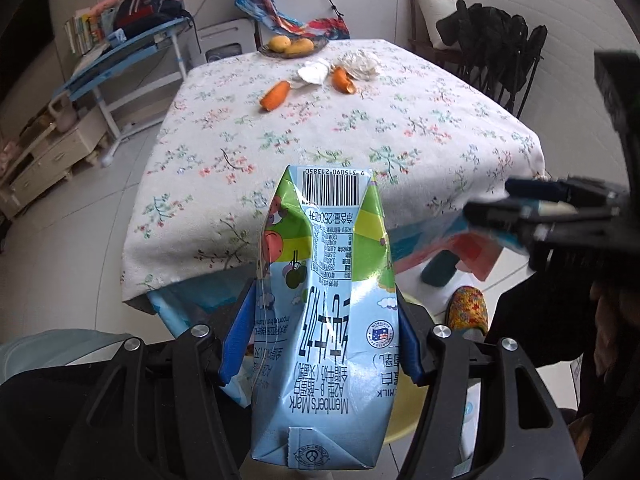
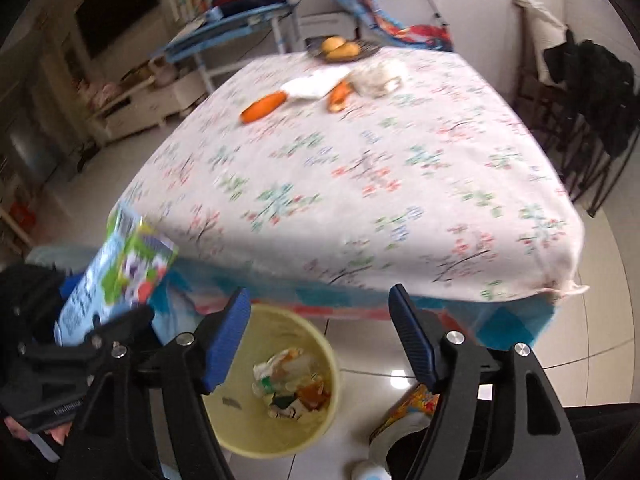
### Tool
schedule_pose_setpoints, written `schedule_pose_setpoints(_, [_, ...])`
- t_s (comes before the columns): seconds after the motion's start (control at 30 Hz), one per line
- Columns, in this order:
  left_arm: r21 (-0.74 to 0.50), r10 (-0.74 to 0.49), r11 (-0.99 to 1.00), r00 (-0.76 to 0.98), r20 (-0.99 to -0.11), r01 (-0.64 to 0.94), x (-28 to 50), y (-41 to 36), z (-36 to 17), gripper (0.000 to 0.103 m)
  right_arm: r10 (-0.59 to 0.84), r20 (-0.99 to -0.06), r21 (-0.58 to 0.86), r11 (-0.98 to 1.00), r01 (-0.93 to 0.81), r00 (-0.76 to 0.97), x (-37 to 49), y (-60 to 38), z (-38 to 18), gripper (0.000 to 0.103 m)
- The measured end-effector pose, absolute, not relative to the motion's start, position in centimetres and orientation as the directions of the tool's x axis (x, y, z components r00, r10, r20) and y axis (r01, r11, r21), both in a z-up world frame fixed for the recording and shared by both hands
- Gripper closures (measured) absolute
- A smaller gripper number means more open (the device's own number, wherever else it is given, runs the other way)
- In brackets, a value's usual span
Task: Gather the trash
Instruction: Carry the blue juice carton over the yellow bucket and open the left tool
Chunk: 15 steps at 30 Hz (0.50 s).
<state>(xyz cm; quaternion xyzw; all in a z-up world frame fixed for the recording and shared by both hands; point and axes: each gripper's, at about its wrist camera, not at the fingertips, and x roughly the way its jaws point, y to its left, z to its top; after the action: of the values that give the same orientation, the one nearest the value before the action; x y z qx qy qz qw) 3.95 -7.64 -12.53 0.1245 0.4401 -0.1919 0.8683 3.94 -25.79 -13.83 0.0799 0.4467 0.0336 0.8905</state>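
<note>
My left gripper [image 1: 324, 300] is shut on a light blue and green milk carton [image 1: 332, 360], its blue pads pressing both sides, held in front of the table's near edge. The carton [image 2: 116, 276] also shows at the left of the right wrist view. My right gripper [image 2: 319, 294] is open and holds nothing; it hangs above a yellow bin [image 2: 240, 432] with wrappers and scraps inside. On the far part of the floral tablecloth [image 1: 320, 132] lie two orange peel pieces [image 1: 275, 95] [image 1: 343, 79], a white tissue [image 1: 314, 72] and a crumpled wrapper [image 1: 362, 63].
A plate of yellow fruit [image 1: 292, 46] stands at the table's far edge. Chairs draped with black clothing [image 1: 500, 40] stand to the right, a blue desk [image 1: 132, 48] to the left. A patterned slipper [image 1: 468, 308] is on the tiled floor beside the bin.
</note>
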Motion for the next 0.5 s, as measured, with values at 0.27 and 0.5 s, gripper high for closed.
schedule_pose_setpoints(0.27, [0.077, -0.206, 0.864, 0.489, -0.847, 0.497, 3.5, -8.6, -14.0, 0.044, 0.131, -0.747, 0.231, 0.971, 0.069, 0.652, 3.4, -27.3, -12.9, 0.032])
schedule_pose_setpoints(0.5, [0.117, -0.140, 0.815, 0.389, -0.911, 0.568, 3.0, -9.8, -16.8, 0.044, 0.145, -0.712, 0.283, 0.955, 0.092, 0.688, 3.3, -28.2, -12.3, 0.028])
